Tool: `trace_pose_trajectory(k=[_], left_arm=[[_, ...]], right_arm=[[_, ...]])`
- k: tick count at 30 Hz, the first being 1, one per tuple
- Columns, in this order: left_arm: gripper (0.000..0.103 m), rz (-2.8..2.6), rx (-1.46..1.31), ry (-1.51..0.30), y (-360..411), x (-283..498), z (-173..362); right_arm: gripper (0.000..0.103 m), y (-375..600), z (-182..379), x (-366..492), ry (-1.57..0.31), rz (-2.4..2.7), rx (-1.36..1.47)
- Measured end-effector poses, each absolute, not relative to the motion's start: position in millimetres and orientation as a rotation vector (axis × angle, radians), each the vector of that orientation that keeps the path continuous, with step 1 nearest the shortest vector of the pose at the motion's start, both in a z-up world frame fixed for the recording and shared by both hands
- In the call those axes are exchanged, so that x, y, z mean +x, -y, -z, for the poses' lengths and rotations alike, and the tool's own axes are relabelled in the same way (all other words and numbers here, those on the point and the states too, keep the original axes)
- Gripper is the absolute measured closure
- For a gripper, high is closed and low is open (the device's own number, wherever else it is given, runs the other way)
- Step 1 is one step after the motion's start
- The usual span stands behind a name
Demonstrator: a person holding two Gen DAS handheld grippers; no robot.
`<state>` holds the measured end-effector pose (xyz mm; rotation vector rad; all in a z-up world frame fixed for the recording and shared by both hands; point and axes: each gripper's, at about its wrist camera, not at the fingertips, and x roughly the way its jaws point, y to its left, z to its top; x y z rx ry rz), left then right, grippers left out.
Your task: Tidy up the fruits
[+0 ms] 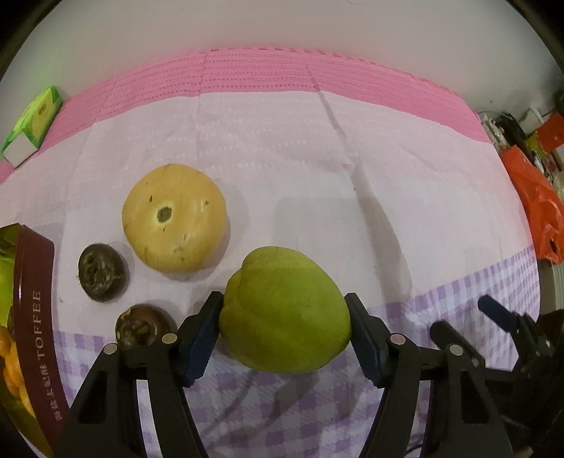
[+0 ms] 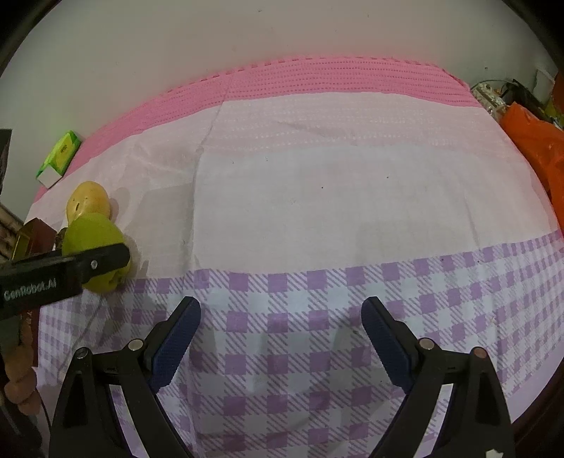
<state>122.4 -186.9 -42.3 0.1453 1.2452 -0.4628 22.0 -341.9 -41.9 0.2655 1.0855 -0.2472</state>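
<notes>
Green fruit (image 1: 285,310) on counter (image 1: 317,176), clamped between left gripper (image 1: 285,310) fingers. Yellow fruit (image 1: 174,218) just beyond it, cloth checked beneath, pink-banded toward pale wall (image 1: 282,24). Right gripper (image 2: 280,333) fingers apart, empty.

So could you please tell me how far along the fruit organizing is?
Nothing looks sorted yet. In hand: the left gripper has its fingers against the green fruit. Left: the yellow fruit and two dark fruits on the tablecloth; the right gripper is open and holds nothing.
</notes>
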Motion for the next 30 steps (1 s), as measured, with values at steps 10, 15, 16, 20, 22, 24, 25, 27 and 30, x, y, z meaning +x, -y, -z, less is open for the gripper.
trace_pose_trajectory(k=[10, 15, 16, 20, 22, 24, 25, 27, 30], left_arm=[[0.035, 0.506, 0.164, -1.177, 160, 105, 13], [0.035, 0.513, 0.155, -1.128, 139, 103, -8], [0.035, 0.510, 0.155, -1.120, 134, 104, -11], [0.035, 0.481, 0.148, -1.086, 108, 109, -25], [0.035, 0.459, 0.144, -1.074, 92, 110, -30], [0.035, 0.434, 0.137, -1.064, 76, 112, -33], [0.035, 0.419, 0.135, -1.061, 67, 114, -34], [0.035, 0.386, 0.130, -1.056, 50, 117, -34], [0.035, 0.337, 0.114, -1.053, 24, 121, -33]], right_arm=[[0.012, 334, 39, 21, -1.070, 0.243, 0.217], [0.012, 321, 37, 21, -1.056, 0.233, 0.175], [0.012, 317, 37, 21, -1.051, 0.229, 0.166], [0.012, 306, 32, 19, -1.021, 0.212, 0.130], [0.012, 301, 28, 18, -1.003, 0.205, 0.114], [0.012, 297, 25, 18, -0.988, 0.196, 0.099], [0.012, 295, 24, 18, -0.985, 0.190, 0.097], [0.012, 291, 23, 18, -0.986, 0.180, 0.093], [0.012, 286, 23, 18, -0.991, 0.172, 0.076]])
